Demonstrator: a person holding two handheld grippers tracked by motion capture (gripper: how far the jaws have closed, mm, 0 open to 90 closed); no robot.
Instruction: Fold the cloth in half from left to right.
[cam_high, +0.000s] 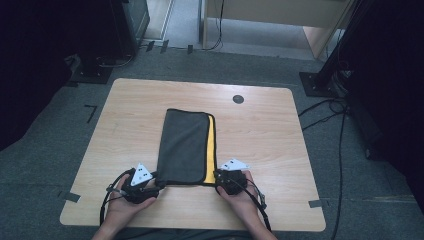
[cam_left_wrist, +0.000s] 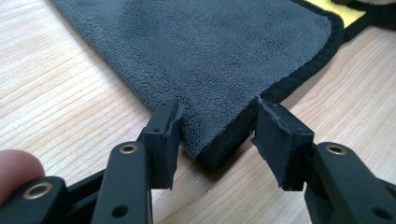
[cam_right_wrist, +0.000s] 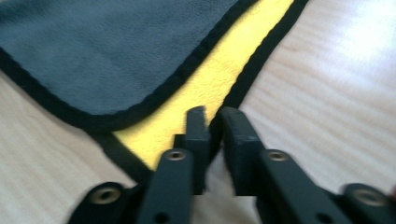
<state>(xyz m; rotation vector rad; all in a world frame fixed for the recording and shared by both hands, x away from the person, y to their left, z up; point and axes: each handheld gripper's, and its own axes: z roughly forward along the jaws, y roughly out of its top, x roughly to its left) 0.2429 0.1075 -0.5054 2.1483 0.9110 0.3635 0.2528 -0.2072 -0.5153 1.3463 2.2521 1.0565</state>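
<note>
Folded grey-and-yellow cloth (cam_high: 185, 147), flat mid-surface (cam_high: 260, 130), near edge toward the person: left gripper (cam_left_wrist: 217, 135) jaws released astride the grey near corner, right gripper (cam_right_wrist: 215, 123) jaws clenched on the yellow layer's black-bound corner, seemingly for another fold.

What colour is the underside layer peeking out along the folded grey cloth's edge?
Yellow, edged with black trim; clearest in the right gripper view.

High view: overhead, facing forward-down over the whole table (cam_high: 260, 130). Gripper views: low, close, looking along their jaws. All three share the folded cloth's (cam_high: 184, 147) (cam_left_wrist: 219, 51) (cam_right_wrist: 107, 51) near edge.
</note>
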